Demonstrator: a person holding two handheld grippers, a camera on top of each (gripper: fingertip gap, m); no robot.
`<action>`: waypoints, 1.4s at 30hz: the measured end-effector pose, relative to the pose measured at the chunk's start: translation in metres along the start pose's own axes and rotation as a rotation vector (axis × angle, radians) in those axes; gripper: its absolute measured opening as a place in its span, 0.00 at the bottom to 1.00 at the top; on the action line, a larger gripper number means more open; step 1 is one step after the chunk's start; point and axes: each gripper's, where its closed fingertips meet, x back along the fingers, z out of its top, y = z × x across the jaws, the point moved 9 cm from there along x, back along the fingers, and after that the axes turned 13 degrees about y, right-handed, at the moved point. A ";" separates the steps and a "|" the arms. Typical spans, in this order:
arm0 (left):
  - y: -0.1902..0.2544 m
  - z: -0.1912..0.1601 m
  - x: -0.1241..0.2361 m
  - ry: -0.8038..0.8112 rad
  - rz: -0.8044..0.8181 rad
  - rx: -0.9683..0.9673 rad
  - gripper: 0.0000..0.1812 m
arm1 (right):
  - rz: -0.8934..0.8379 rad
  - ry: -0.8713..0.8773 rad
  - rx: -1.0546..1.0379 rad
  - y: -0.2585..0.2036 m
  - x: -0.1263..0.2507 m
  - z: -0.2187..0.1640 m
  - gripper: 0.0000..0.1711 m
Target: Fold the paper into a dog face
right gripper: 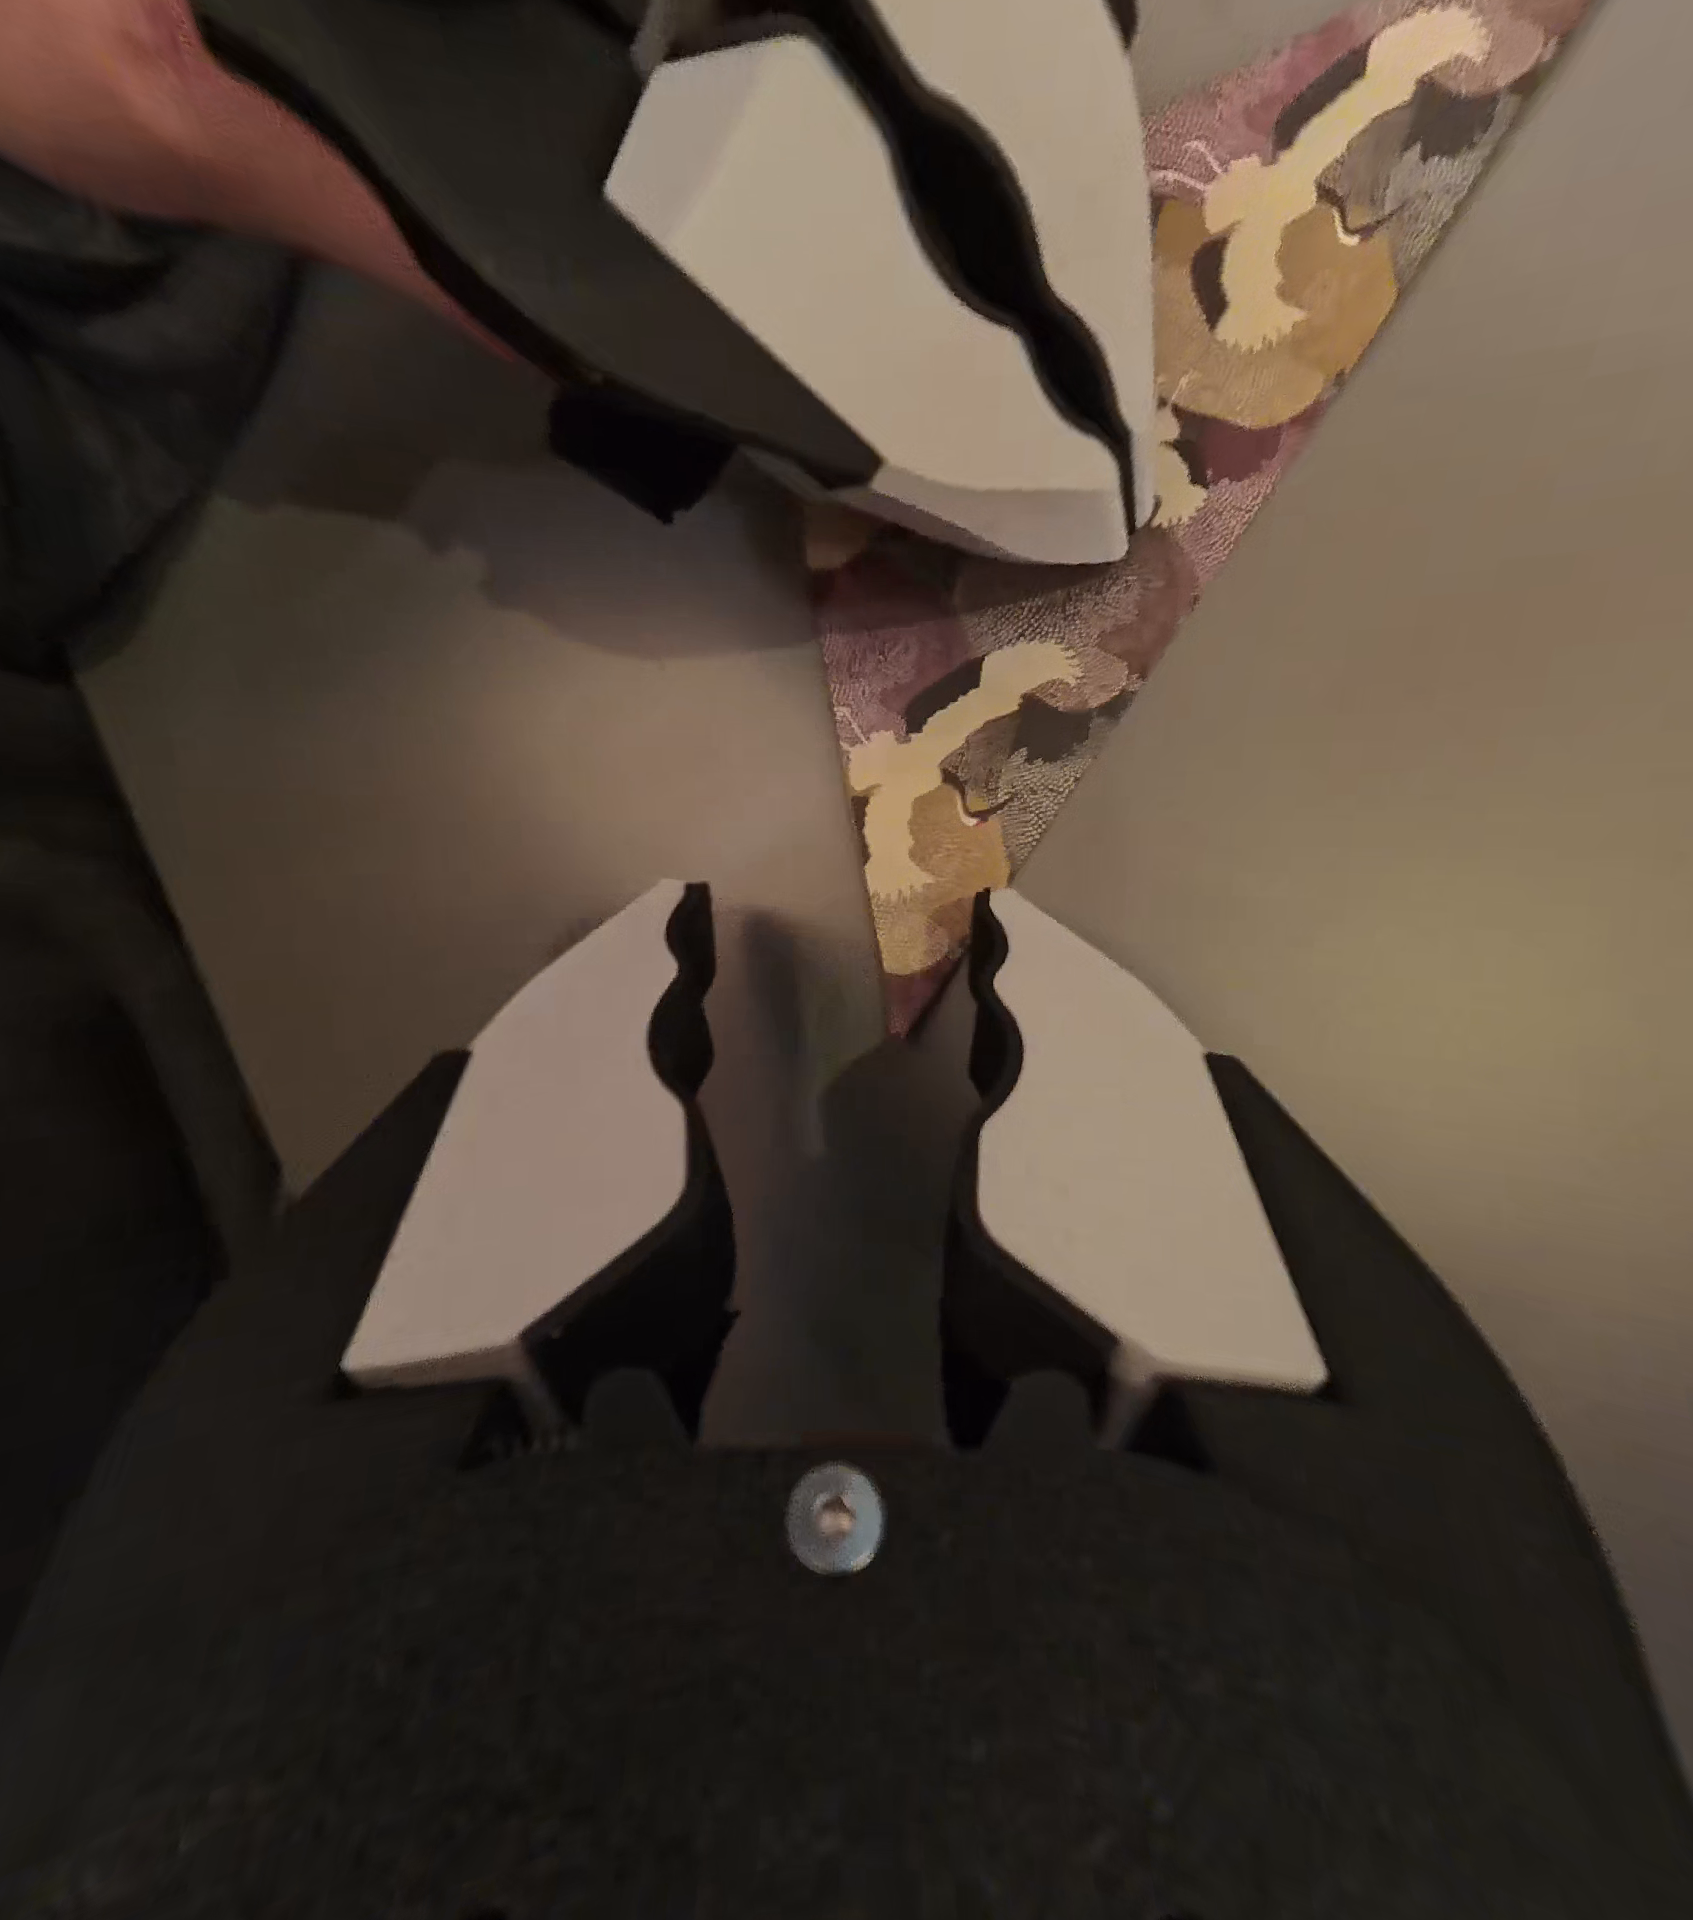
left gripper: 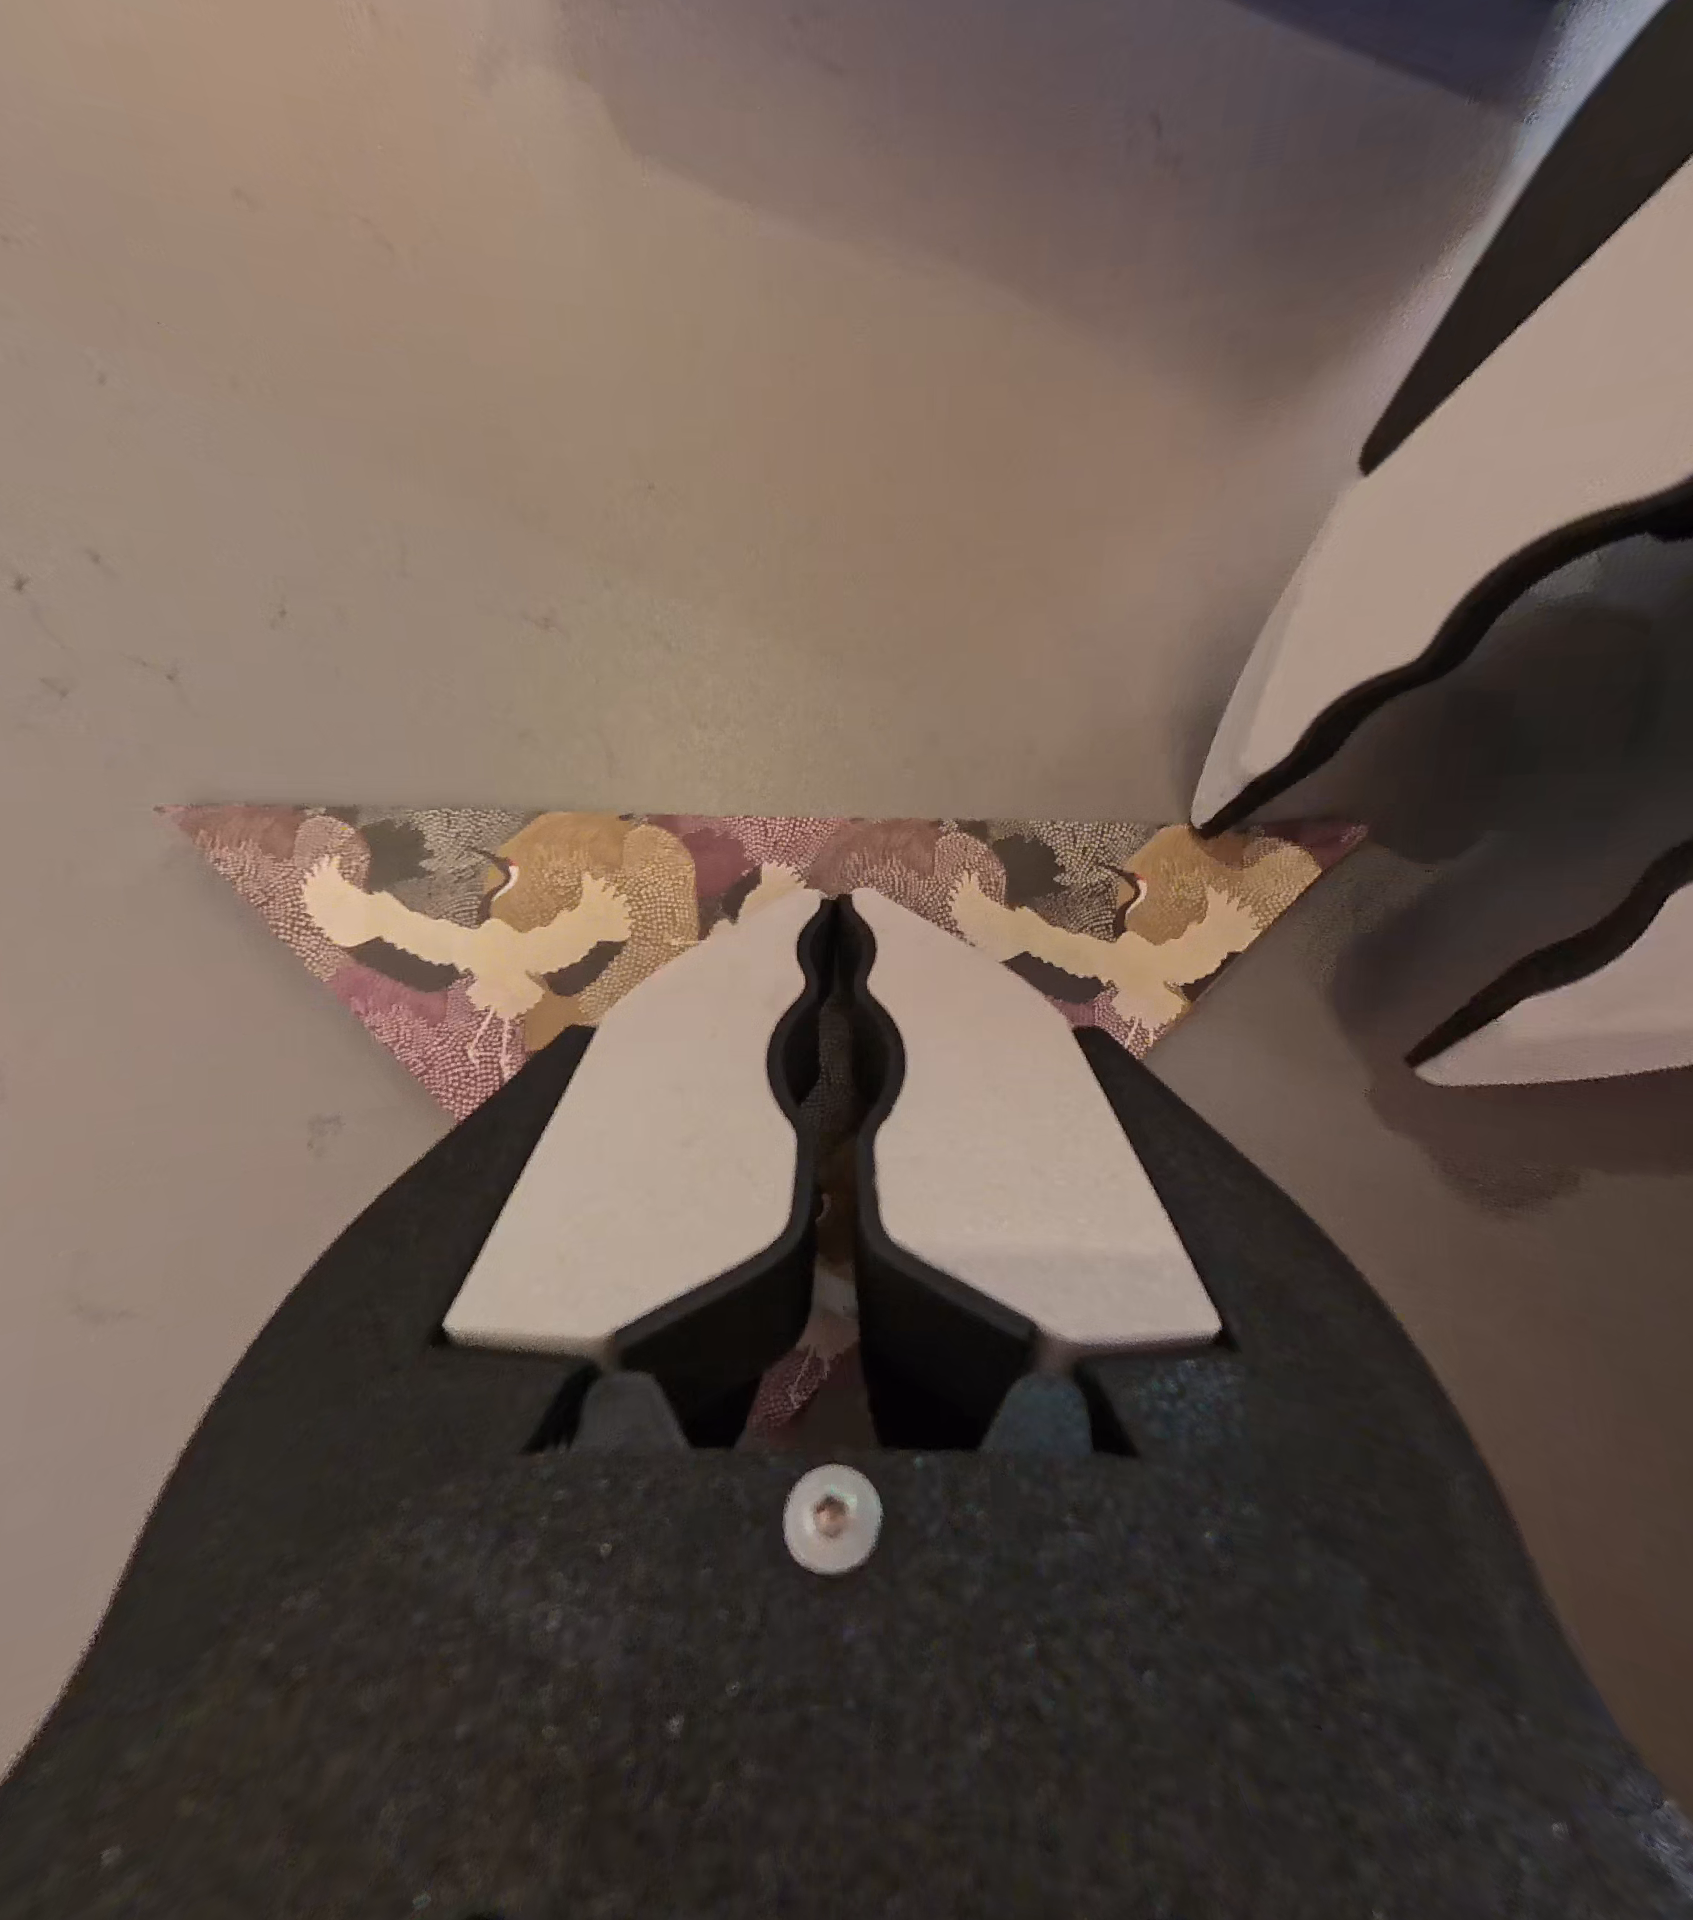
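The paper (left gripper: 509, 914) is folded into a flat triangle with a crane pattern in purple, gold and cream. It lies on the table with its long edge away from me. My left gripper (left gripper: 837, 906) is shut, with its tips over the middle of the paper and the paper's near corner hidden under the fingers. In the right wrist view the left gripper (right gripper: 1128, 520) rests tip-down on the paper (right gripper: 977, 748). My right gripper (right gripper: 842, 894) is open around the paper's right corner, which lies close to the right finger (right gripper: 1081, 1039). In the left wrist view the right gripper (left gripper: 1309, 940) straddles that corner, one fingertip touching the long edge.
The table (left gripper: 613, 468) is a plain grey-beige surface. A person's hand (right gripper: 146, 135) holds the left gripper at the upper left of the right wrist view. Dark cloth (right gripper: 11, 436) lies beyond the table's edge on that side. Tip to tip, the grippers are about 8 cm apart.
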 end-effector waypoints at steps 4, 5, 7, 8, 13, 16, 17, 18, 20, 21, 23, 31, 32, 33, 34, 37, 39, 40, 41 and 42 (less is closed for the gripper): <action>0.001 0.001 0.000 -0.012 0.007 -0.007 0.00 | -0.120 -0.015 0.172 -0.003 -0.004 -0.002 0.26; 0.001 0.000 0.001 -0.016 0.007 -0.010 0.00 | -0.143 -0.020 0.200 -0.002 -0.005 -0.002 0.25; 0.002 0.000 0.002 -0.021 0.003 -0.012 0.00 | -0.153 -0.009 0.197 0.001 -0.005 -0.001 0.26; 0.002 0.000 0.002 -0.021 0.002 -0.010 0.00 | -0.161 -0.004 0.197 0.003 -0.005 0.000 0.26; 0.003 -0.001 0.004 -0.029 -0.003 0.003 0.00 | -0.204 0.047 0.156 0.023 -0.003 0.001 0.20; 0.006 -0.004 0.009 -0.035 0.004 0.003 0.00 | -0.219 0.096 0.133 0.037 -0.004 0.003 0.20; 0.007 -0.005 0.010 -0.035 0.007 0.005 0.00 | -0.220 0.095 0.130 0.039 -0.004 0.004 0.20; 0.008 -0.006 0.012 -0.038 0.008 0.003 0.00 | -0.218 0.091 0.132 0.042 -0.005 0.006 0.20; 0.008 -0.008 0.015 -0.046 0.008 -0.003 0.00 | -0.212 0.084 0.136 0.047 -0.005 0.008 0.21; 0.007 -0.008 0.016 -0.055 0.004 -0.001 0.00 | -0.211 0.086 0.131 0.050 -0.005 0.008 0.22; 0.006 -0.008 0.018 -0.074 -0.005 -0.003 0.03 | -0.172 0.100 0.098 0.054 -0.004 0.009 0.22; 0.010 -0.009 0.017 -0.049 0.048 -0.033 0.03 | 0.024 0.090 -0.264 0.071 0.012 0.007 0.19; 0.011 -0.010 0.017 -0.043 0.054 -0.031 0.03 | 0.014 0.066 -0.256 0.069 0.013 0.006 0.18; 0.011 -0.011 0.017 -0.036 0.057 -0.031 0.03 | 0.006 0.046 -0.253 0.067 0.014 0.007 0.18; 0.012 -0.011 0.017 -0.030 0.060 -0.031 0.02 | 0.000 0.023 -0.254 0.065 0.014 0.007 0.19; 0.013 -0.011 0.017 -0.035 0.077 -0.046 0.00 | -0.018 -0.032 -0.302 0.058 0.016 0.009 0.21; 0.014 -0.011 0.017 -0.043 0.089 -0.062 0.00 | 0.007 -0.045 -0.382 0.053 0.016 0.010 0.24; 0.014 -0.011 0.017 -0.042 0.092 -0.064 0.00 | 0.030 -0.036 -0.412 0.052 0.014 0.010 0.25; 0.014 -0.011 0.017 -0.039 0.093 -0.061 0.00 | 0.052 -0.019 -0.433 0.050 0.011 0.010 0.23; 0.014 -0.011 0.017 -0.035 0.091 -0.054 0.00 | 0.080 -0.002 -0.454 0.048 0.008 0.010 0.22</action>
